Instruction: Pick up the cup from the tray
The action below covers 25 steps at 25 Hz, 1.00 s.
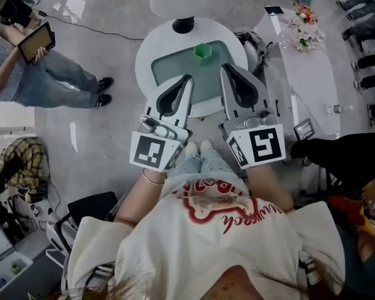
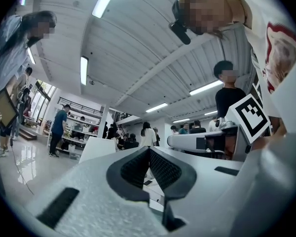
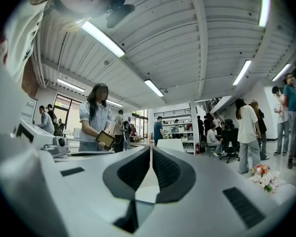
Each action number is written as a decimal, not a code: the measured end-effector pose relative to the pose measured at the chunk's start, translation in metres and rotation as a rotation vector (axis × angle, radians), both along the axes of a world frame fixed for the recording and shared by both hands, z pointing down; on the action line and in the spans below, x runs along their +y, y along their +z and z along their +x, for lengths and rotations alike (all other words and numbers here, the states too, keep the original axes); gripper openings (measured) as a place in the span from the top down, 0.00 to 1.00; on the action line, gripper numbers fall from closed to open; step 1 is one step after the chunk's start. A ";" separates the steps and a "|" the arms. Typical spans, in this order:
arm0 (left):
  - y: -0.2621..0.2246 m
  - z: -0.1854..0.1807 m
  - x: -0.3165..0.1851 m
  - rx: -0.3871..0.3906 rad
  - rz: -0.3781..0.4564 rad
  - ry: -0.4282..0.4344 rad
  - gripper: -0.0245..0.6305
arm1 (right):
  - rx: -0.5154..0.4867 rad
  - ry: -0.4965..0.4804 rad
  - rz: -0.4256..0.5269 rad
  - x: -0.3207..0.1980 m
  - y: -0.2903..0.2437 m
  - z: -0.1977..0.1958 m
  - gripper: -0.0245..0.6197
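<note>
The small green cup (image 1: pixel 202 52) is standing upright at the far edge of the grey-green tray (image 1: pixel 169 74), about midway along that edge. The tray is sitting on the round white table (image 1: pixel 149 50). Both tools are hovering over the tray's near edge, well apart from the cup. The left gripper (image 1: pixel 188 80) is showing its jaws pressed together with nothing between them, and the right gripper (image 1: pixel 224 68) is showing the same. Both gripper views are looking out across the room, and neither is taking in the cup.

The main risk, as I judge it, is a gripper arriving at the cup with its jaws together. The tips would then be pushing the cup instead of straddling it. The cup looks light and is sitting right by the tray's far edge, so a nudge could tip it or send it over the edge towards the far side of the table. Jaws opening too narrowly or too late would be causing the same trouble by clipping the rim. The two grippers are also hanging near each other, so if both go forward together they may be knocking into one another.
</note>
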State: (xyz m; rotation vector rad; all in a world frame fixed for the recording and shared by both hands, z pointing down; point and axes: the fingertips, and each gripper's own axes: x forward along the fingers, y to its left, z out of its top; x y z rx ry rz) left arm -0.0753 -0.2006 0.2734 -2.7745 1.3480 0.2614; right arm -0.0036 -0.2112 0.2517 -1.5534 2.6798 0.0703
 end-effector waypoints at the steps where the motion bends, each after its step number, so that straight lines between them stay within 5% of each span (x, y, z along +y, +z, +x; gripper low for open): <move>1: 0.004 0.000 0.000 -0.001 -0.004 -0.008 0.94 | 0.000 -0.006 -0.006 0.000 0.003 0.001 0.91; 8: 0.023 -0.003 -0.014 -0.003 -0.040 -0.050 0.94 | 0.029 -0.040 -0.073 -0.024 0.049 0.010 0.91; 12: 0.044 -0.007 -0.010 -0.007 -0.078 -0.064 0.94 | 0.108 -0.089 -0.228 -0.048 0.134 0.010 0.89; 15: 0.062 -0.009 -0.010 -0.009 -0.115 -0.071 0.94 | 0.135 -0.122 -0.391 -0.075 0.203 0.008 0.55; 25: 0.111 -0.018 -0.006 -0.029 -0.200 -0.086 0.94 | 0.210 -0.158 -0.556 -0.151 0.324 -0.007 0.47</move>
